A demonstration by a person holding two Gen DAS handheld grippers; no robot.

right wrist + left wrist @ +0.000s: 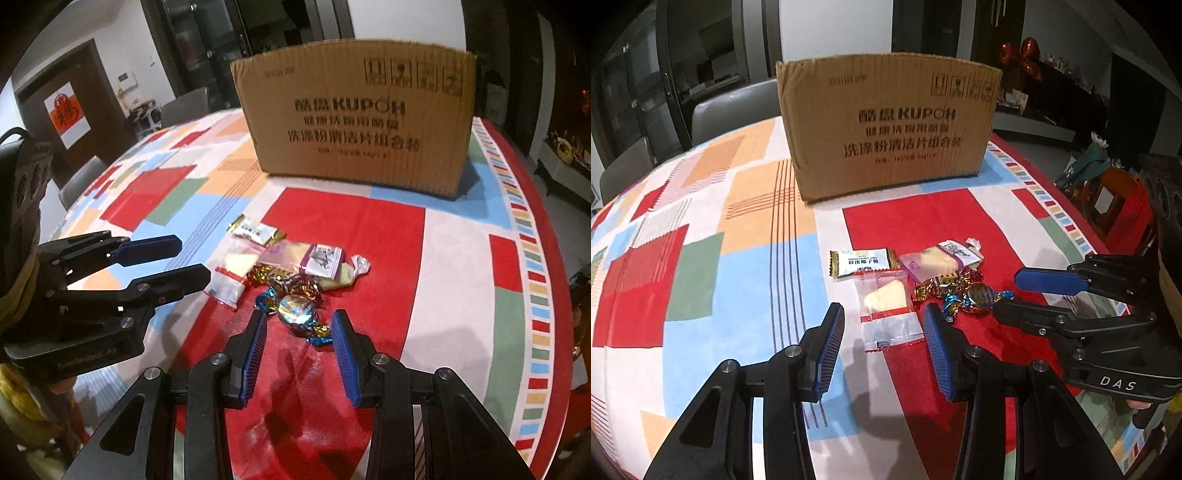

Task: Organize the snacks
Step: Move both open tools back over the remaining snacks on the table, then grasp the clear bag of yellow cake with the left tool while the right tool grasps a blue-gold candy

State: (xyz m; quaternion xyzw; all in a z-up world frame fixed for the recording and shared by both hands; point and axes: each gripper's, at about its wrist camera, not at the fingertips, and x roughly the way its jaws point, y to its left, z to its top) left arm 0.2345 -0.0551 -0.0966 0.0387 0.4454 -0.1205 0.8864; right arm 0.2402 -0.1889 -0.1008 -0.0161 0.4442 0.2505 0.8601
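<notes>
A small heap of snacks lies on the patterned tablecloth (746, 280). It holds a white-and-gold packet (862, 262), a clear packet with a pale biscuit (886, 299), a purple-and-white packet (938, 258) and several foil-wrapped candies (960, 291). My left gripper (882, 308) is open, its fingers on either side of the clear packet (236, 266) and just above it. My right gripper (297, 314) is open too, straddling a blue-and-gold foil candy (295, 308) without pressing on it. Each gripper shows in the other's view: the right gripper (1006, 293) and the left gripper (194, 258).
A brown cardboard box (886, 125) with printed text stands behind the heap, its near wall facing me (354, 122). Grey chairs (731, 107) stand at the table's far left. The table's edge with a striped border (535, 288) curves along the right.
</notes>
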